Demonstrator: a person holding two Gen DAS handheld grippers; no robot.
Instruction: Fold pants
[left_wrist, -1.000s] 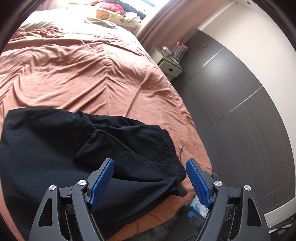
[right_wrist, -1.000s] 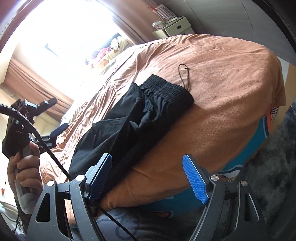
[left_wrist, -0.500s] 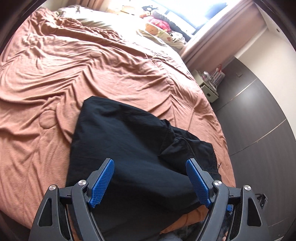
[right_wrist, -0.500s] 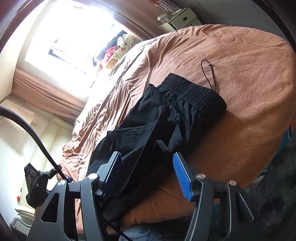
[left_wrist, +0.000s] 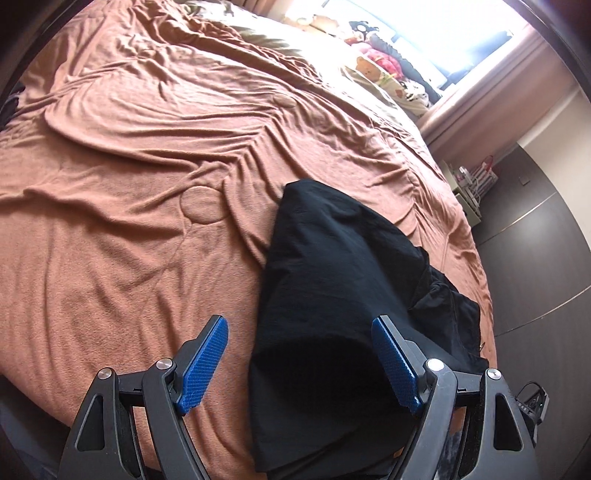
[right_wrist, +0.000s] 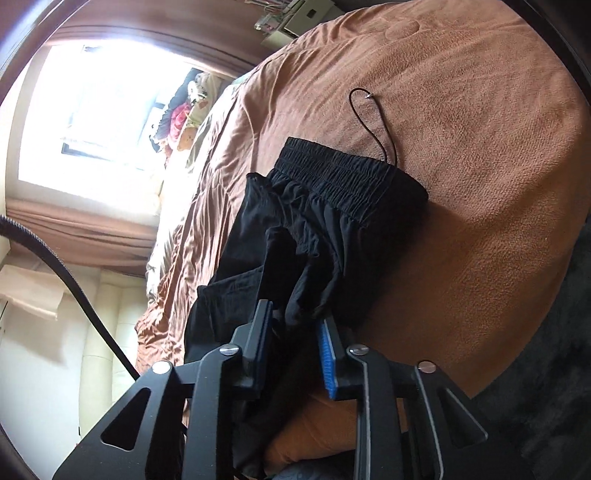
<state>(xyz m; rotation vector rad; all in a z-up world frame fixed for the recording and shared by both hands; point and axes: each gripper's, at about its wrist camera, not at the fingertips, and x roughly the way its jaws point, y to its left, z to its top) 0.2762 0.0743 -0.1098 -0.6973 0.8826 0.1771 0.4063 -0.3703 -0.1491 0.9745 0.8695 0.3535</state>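
Pants (right_wrist: 314, 236) bunched between just-closed right jaws, their edge under wide, empty left jaws.

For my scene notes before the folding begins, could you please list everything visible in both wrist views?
Pants: one, black, crumpled at the bed's near edge.
Drawstring: one, black, looping from the waistband onto the blanket.
Blanket: one, rust-brown, covering the bed.
Soft toys: several, mixed colours, by the window.
Curtain: brownish-pink, along the window.
Bedside cabinet: one, pale, beside the bed.
Wardrobe: dark panels, right of the bed.
Left tongs: open, above the pants.
Right tongs: just closing, shut on pants.
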